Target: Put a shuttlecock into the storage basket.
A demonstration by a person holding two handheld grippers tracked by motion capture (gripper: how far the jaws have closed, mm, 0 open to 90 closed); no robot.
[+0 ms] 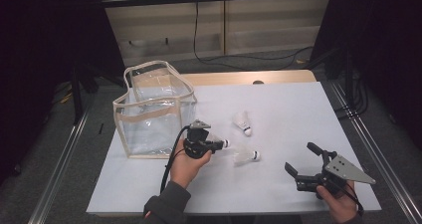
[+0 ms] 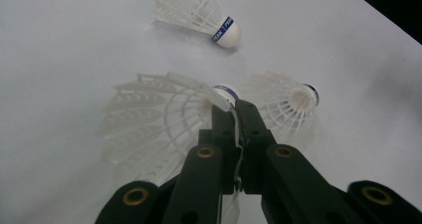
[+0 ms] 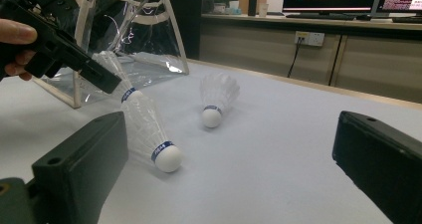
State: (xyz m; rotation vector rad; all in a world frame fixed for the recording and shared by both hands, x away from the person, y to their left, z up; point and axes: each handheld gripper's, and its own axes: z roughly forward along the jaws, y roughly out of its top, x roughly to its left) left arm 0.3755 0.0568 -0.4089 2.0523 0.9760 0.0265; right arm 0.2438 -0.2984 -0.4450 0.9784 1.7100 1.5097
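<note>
The left gripper (image 1: 217,145) has its jaws clamped on the feather skirt of a shuttlecock (image 2: 164,114), lifted just off the white table (image 1: 298,109) to the right of the clear bag (image 1: 149,109). A second shuttlecock (image 1: 247,156) lies just right of it, a third (image 1: 243,122) farther back. The right gripper (image 1: 298,160) waits at the near right, jaws wide open and holding nothing.

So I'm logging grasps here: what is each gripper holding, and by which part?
The left gripper pinches a shuttlecock by a feather at the skirt rim. The right gripper is open, holding nothing.
</note>
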